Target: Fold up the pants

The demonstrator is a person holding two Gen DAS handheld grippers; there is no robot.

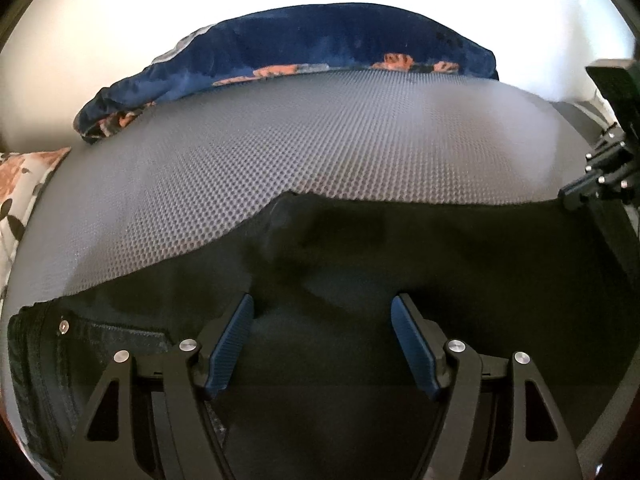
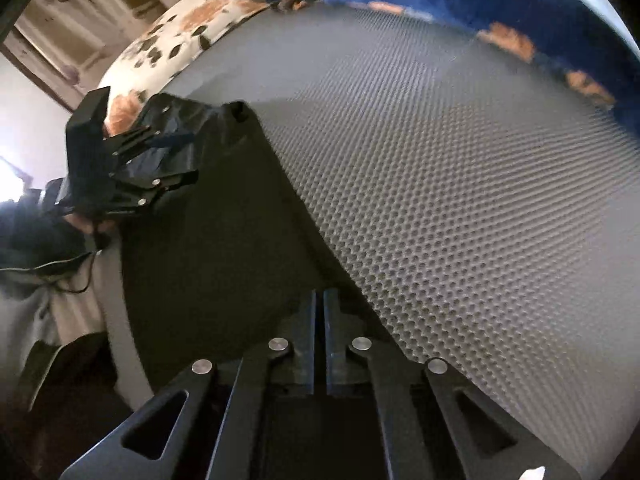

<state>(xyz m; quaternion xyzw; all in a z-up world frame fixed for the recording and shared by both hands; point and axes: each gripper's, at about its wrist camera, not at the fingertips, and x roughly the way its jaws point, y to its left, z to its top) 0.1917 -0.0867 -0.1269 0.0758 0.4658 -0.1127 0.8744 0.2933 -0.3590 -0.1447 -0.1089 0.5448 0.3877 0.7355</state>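
Observation:
Black pants (image 1: 420, 248) lie flat on a grey honeycomb-textured mat (image 1: 300, 140). Their waistband with a metal button (image 1: 63, 325) is at lower left in the left wrist view. My left gripper (image 1: 322, 312) is open just above the pants, its blue pads (image 1: 232, 344) spread wide. My right gripper (image 2: 320, 300) is shut on the pants' edge (image 2: 224, 240) near the mat (image 2: 460, 180); it also shows at the right edge of the left wrist view (image 1: 572, 196). The left gripper shows in the right wrist view (image 2: 188, 148) over the pants' far end.
A dark blue floral blanket (image 1: 320, 48) lies bunched along the mat's far edge. A white floral pillow (image 2: 180, 36) sits at the far left. A wooden headboard (image 2: 100, 8) stands behind. The person's hand and sleeve (image 2: 52, 240) are at left.

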